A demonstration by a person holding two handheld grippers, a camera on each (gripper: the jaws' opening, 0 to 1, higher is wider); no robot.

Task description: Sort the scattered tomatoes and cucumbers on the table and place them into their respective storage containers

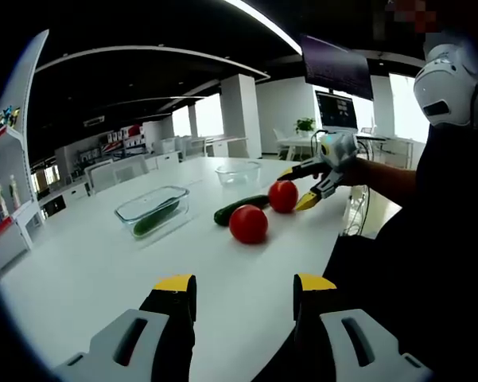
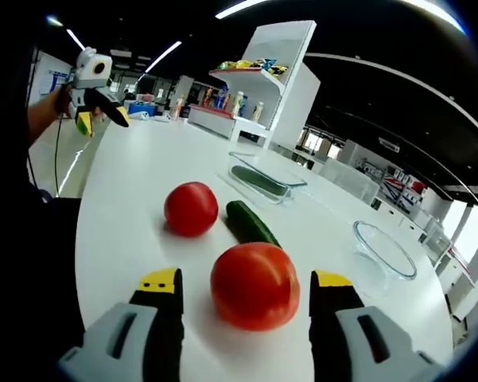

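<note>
Tomato (image 2: 254,285) sits between my right tongs (image 2: 248,290), open to grab it for the far bowl (image 2: 384,248). Left tongs (image 1: 244,288) hover open, empty, over the table (image 1: 103,263).

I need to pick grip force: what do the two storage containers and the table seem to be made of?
Rectangular container and round bowl: clear, glossy, probably glass or hard plastic, since the table shows through them. Table: smooth white top with soft reflections, likely laminate.
</note>
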